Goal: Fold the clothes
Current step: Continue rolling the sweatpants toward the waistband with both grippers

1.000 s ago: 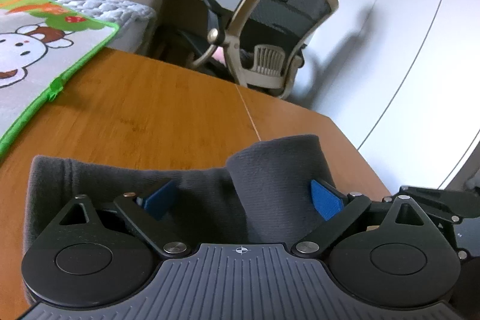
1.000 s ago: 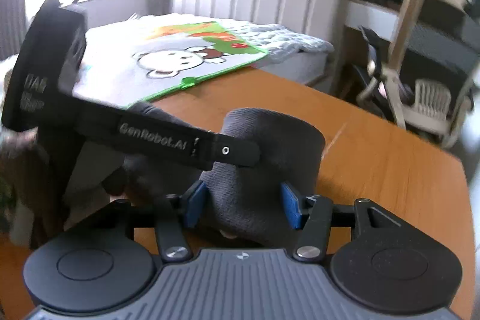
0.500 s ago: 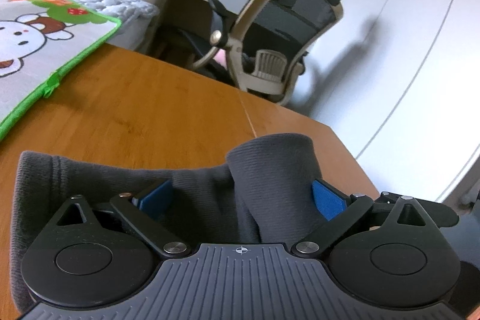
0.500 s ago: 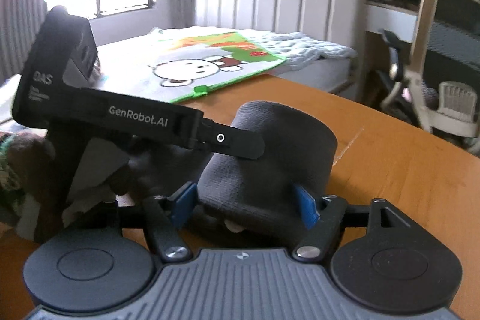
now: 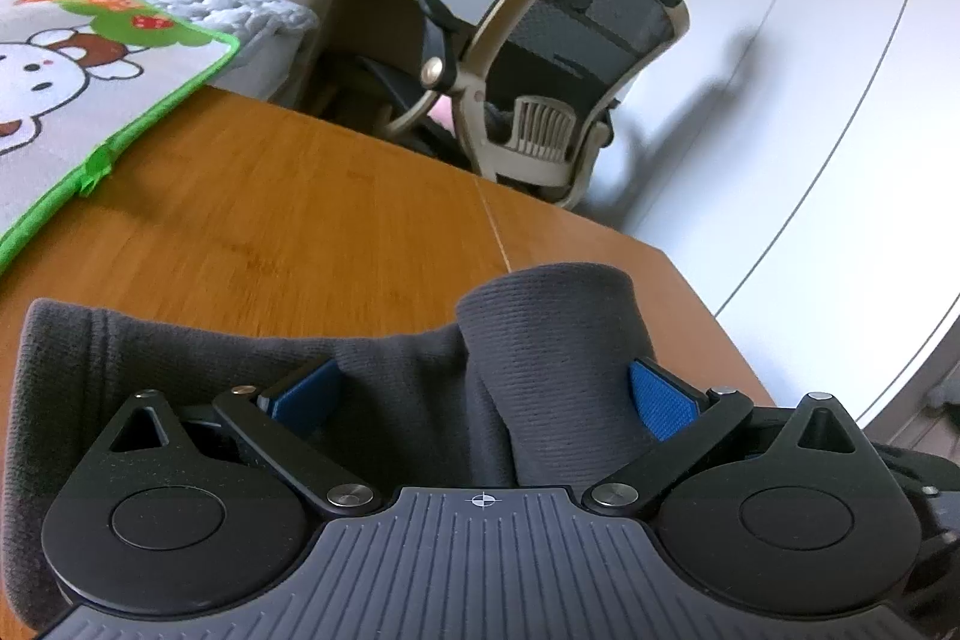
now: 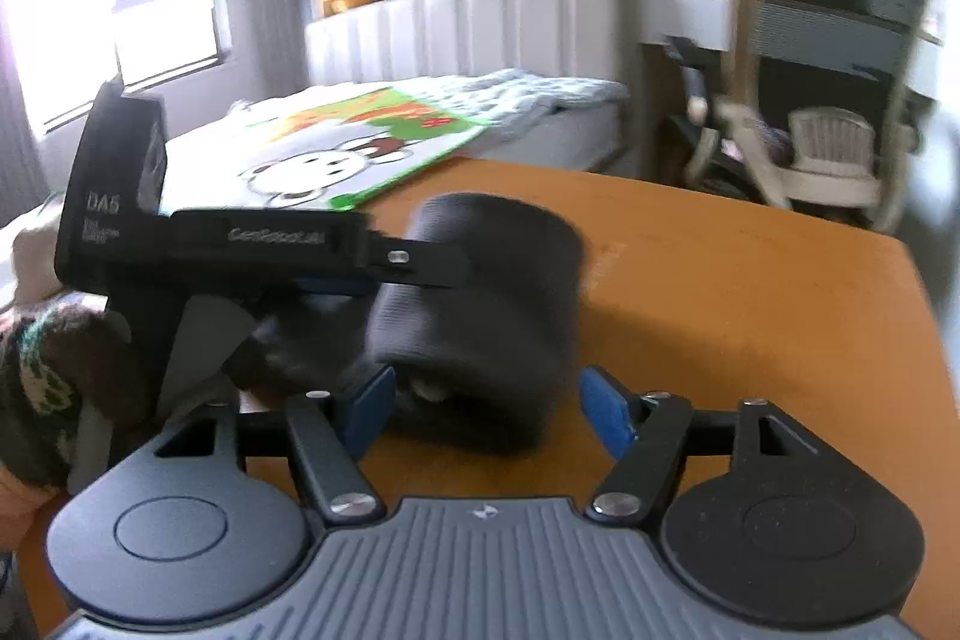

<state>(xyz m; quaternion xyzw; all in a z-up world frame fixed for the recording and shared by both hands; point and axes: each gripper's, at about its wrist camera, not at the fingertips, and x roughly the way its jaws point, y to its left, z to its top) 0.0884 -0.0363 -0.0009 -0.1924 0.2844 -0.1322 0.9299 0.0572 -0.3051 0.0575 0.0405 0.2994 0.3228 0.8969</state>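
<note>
Your left gripper (image 5: 483, 394) and right gripper (image 6: 486, 406) both gape wide around the garment (image 5: 372, 388), clamping nothing; its rolled end (image 6: 480, 304) bulges at twelve o'clock, likely mid-fold.

Right wrist view blurs the grey garment (image 6: 480, 316) (hem hidden behind the gripper body)
</note>
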